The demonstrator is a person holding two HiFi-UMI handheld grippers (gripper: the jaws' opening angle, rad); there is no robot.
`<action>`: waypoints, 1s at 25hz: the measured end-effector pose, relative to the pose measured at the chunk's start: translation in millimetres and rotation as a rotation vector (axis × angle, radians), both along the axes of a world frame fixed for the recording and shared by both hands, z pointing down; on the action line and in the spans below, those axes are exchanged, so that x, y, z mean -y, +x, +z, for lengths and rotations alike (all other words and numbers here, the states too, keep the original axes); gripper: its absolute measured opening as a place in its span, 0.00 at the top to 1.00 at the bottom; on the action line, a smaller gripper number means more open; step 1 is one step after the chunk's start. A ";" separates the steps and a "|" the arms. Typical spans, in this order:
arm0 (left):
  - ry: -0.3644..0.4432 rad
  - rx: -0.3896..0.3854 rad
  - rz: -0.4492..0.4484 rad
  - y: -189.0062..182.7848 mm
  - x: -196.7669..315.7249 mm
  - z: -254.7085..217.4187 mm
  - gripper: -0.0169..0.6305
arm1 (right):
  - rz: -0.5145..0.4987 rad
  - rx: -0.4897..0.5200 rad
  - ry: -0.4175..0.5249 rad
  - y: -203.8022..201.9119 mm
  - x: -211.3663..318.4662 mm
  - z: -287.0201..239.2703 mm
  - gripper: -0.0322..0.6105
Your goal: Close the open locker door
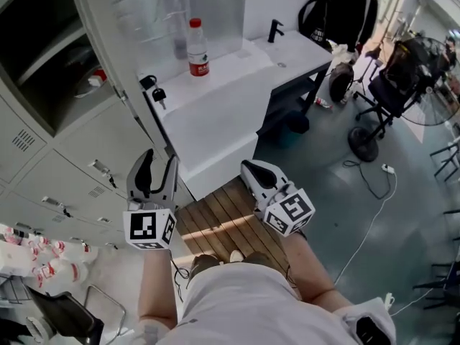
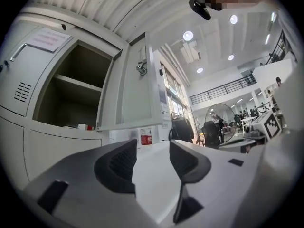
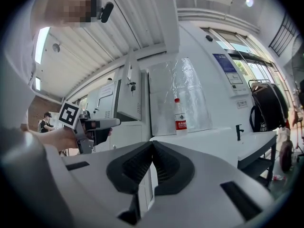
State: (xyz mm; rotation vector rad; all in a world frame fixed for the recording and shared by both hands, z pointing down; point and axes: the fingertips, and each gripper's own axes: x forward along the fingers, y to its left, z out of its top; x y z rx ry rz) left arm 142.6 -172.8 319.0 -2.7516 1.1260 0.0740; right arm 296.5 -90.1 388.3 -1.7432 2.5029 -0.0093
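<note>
The open locker (image 1: 43, 56) shows at upper left in the head view, a dark compartment with a shelf. Its grey door (image 1: 118, 63) stands swung out toward me, with keys (image 1: 155, 90) hanging from its lock. My left gripper (image 1: 159, 161) is held just below the door's free edge, open, with nothing between its jaws. In the left gripper view (image 2: 153, 148) the door (image 2: 137, 89) and the locker's inside (image 2: 71, 89) stand ahead, apart from the jaws. My right gripper (image 1: 249, 167) is shut and empty, right of the door; its view (image 3: 152, 146) shows the door (image 3: 128, 99) edge-on.
A white counter (image 1: 237, 85) stands right behind the door, with a water bottle (image 1: 197, 47) and a black tap (image 1: 274, 29) on it. Shut lockers (image 1: 79, 171) fill the left side. Wooden slats (image 1: 223, 218) lie underfoot. Packed bottles (image 1: 43, 261) sit lower left; chair, fan and cable at right.
</note>
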 end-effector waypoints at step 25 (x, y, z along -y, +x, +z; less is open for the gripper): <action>0.100 -0.036 -0.172 -1.1 1.3 -43.4 0.69 | -0.146 0.022 -0.024 15.0 13.6 15.5 0.93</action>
